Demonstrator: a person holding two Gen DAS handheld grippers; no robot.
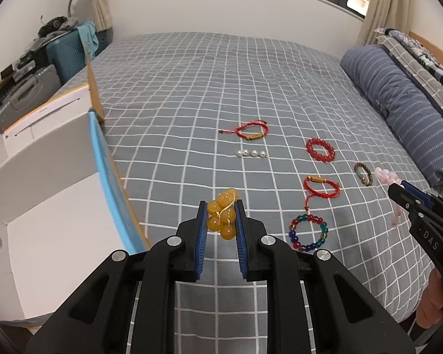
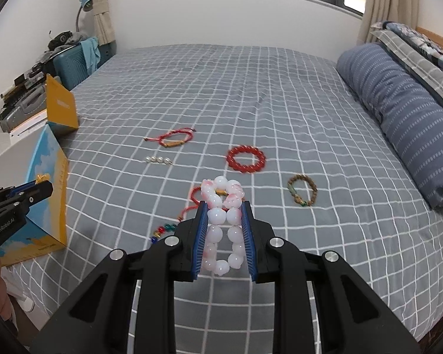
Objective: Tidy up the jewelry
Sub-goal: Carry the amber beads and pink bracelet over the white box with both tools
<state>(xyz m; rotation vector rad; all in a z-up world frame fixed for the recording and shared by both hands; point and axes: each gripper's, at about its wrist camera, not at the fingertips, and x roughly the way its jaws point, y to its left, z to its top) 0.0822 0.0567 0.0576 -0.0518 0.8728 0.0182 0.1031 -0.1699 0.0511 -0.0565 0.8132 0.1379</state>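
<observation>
both grippers are loaded at once here: the left gripper (image 1: 221, 206) has its blue pads pinched on a bunched amber bead bracelet (image 1: 223, 215), lifted clear of the checked bedspread (image 1: 174, 94), and the right gripper (image 2: 224, 206) has its pads pressed in on a pink-and-white bead bracelet (image 2: 223, 221) squeezed long between them, also off the bed. the open box (image 1: 53, 194) sits at the bed's left edge, its white inside wall filling the left of the left wrist view, just beside the amber load, so that looks like the drop spot, though that's my read. to do this well, i'd carry the amber one right over the opening before letting the pads part, low enough that round beads don't bounce out, and keep the squeeze steady because the beads are slick and bunched, not seated flat. the right side should hang back and go second, since the two tools would crowd at the box mouth. left on the bed, well apart from the box: a red cord bracelet (image 1: 252, 131), a short pearl strand (image 1: 251, 154), a red bead bracelet (image 1: 321, 150), a second red cord bracelet (image 1: 322, 187), a brown bead bracelet (image 1: 364, 174) and a multicoloured bead bracelet (image 1: 308, 231) just beside the left tool.
</observation>
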